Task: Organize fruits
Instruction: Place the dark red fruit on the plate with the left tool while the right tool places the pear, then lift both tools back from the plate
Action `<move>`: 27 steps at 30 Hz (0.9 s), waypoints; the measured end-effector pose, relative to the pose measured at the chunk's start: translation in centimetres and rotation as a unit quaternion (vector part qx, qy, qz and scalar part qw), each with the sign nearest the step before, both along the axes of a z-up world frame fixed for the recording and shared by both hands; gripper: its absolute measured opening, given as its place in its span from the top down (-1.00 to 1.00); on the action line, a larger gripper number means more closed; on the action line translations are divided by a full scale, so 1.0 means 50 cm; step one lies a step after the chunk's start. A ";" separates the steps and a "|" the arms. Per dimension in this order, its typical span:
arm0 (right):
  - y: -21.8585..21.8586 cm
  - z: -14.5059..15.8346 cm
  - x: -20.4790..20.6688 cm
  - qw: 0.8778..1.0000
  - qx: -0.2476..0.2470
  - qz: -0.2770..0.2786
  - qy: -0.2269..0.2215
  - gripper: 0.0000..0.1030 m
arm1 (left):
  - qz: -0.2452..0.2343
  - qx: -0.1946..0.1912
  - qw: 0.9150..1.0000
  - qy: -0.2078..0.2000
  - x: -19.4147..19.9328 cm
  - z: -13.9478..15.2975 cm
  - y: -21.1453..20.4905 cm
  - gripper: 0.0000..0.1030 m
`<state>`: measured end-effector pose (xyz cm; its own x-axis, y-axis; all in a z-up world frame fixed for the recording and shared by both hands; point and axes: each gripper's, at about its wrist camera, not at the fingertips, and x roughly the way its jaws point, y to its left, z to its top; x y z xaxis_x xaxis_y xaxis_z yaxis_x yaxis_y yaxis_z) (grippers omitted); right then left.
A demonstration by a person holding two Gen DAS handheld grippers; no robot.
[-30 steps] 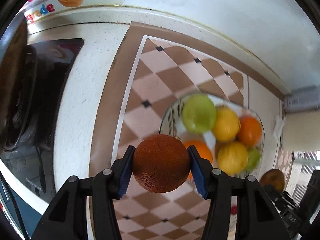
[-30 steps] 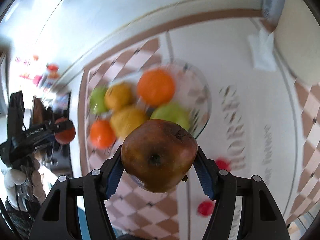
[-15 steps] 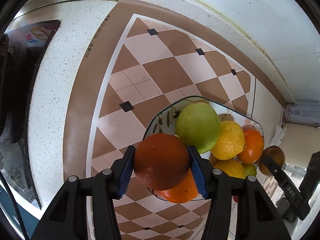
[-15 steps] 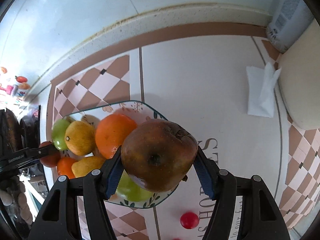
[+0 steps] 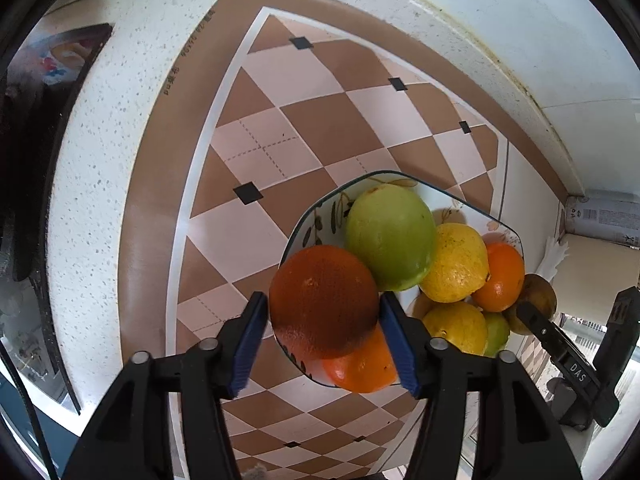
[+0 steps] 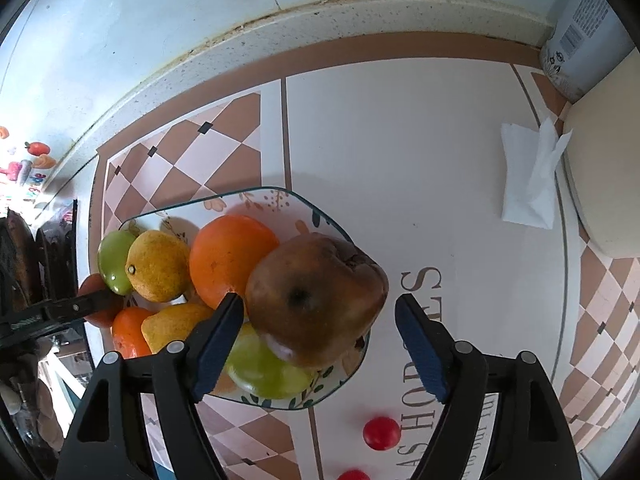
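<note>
A patterned plate (image 5: 320, 222) (image 6: 256, 200) on the checked mat holds several fruits, among them a green apple (image 5: 390, 236), a lemon (image 5: 456, 264) and an orange (image 6: 232, 256). My left gripper (image 5: 322, 304) points down over the plate's near left edge. Its jaws are opening, and the dark orange (image 5: 324, 300) between them rests on another orange with a sliver of gap at each pad. My right gripper (image 6: 320, 300) is over the plate's right edge, jaws opening. The brown apple (image 6: 316, 300) lies on a green fruit (image 6: 264, 376), well clear of the right pad.
A black stove top (image 5: 24, 160) lies left of the mat (image 5: 320, 120). Right of the plate are a folded tissue (image 6: 528, 176), a cream board (image 6: 608, 184) and a can (image 6: 580, 32) in the corner. Small red tomatoes (image 6: 381, 433) lie near the front.
Both grippers came down over the plate and stopped. Their jaws have widened, and the dark orange and the brown apple now rest on the pile instead of being clamped.
</note>
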<state>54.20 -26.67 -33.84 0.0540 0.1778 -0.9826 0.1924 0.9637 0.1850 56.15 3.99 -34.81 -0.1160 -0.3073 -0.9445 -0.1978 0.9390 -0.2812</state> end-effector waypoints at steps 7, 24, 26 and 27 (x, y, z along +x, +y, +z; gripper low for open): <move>0.013 0.039 -0.036 1.000 -0.022 0.004 -0.015 -0.76 | -0.035 0.056 0.997 -0.030 -0.019 0.039 0.000 -0.67; 0.112 0.194 -0.233 0.991 -0.078 0.033 -0.102 -0.83 | -0.083 0.162 0.967 -0.176 -0.211 0.198 -0.053 -0.67; 0.115 0.217 -0.256 0.989 -0.083 0.032 -0.114 -0.83 | -0.086 0.162 0.964 -0.193 -0.233 0.223 -0.061 -0.67; 0.116 0.228 -0.266 0.989 -0.084 0.032 -0.120 -0.83 | -0.087 0.161 0.962 -0.201 -0.245 0.236 -0.065 -0.67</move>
